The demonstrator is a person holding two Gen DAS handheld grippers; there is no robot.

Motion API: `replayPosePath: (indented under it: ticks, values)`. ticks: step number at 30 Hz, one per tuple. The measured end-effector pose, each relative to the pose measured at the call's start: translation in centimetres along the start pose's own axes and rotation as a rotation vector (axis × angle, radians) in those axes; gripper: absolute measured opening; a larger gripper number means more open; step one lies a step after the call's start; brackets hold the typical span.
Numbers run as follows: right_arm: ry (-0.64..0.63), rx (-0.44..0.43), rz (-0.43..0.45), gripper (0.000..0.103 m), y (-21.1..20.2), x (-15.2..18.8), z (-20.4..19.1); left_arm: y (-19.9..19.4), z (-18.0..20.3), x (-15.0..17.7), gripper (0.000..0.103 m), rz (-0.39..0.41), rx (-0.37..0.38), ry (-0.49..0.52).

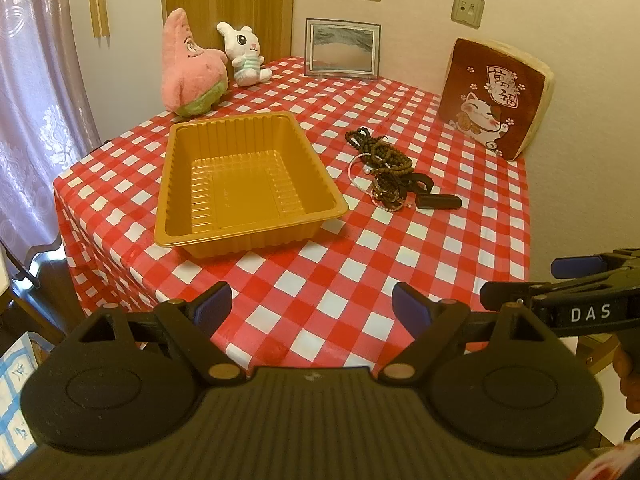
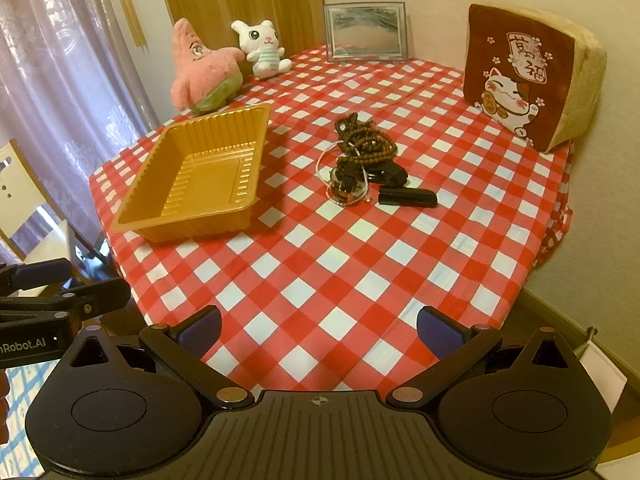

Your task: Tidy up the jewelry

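A tangled pile of jewelry [image 1: 384, 164] [image 2: 356, 160], brown bead strings, a thin pearl chain and rings, lies on the red-and-white checked tablecloth. A black clip [image 1: 438, 201] [image 2: 408, 198] lies at its near right. An empty gold plastic tray [image 1: 240, 184] [image 2: 200, 176] sits left of the pile. My left gripper [image 1: 312, 304] is open and empty above the table's near edge. My right gripper [image 2: 320, 326] is open and empty, also at the near edge, right of the left one. Both are well short of the pile.
At the back stand a pink starfish plush [image 1: 188, 64] [image 2: 200, 68], a white bunny plush [image 1: 244, 54] [image 2: 264, 48], a picture frame [image 1: 342, 48] [image 2: 366, 32] and a brown lucky-cat cushion [image 1: 492, 96] [image 2: 524, 76]. A curtain hangs at the left.
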State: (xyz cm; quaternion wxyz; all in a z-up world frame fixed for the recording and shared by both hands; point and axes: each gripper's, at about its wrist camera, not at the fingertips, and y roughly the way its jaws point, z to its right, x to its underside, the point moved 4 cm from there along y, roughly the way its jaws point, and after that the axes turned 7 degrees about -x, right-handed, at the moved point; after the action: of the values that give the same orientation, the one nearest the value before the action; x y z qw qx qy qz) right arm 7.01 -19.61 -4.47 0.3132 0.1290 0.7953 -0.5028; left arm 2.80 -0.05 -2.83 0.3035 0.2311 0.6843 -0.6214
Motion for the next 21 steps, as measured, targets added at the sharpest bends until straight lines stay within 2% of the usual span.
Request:
replayPosePath:
  ticks: [4,9,13,21]
  values:
    - [0.0,0.0,-0.002,0.103,0.4,-0.2,0.2,0.0,0.0,0.0,0.086,-0.001,0.0,-0.001]
    - [0.001,-0.006,-0.008,0.103,0.8,-0.3,-0.3,1.3,-0.1,0.2,0.086,-0.008,-0.004,-0.006]
    - [-0.003,-0.023,-0.013,0.103,1.9,-0.9,0.9,3.1,0.4,-0.2,0.086,-0.027,-0.003,-0.021]
    - [-0.033,-0.044,-0.008,0.103,3.4,-2.2,2.4,4.5,-1.3,-0.3,0.086,-0.063,-0.032,-0.112]
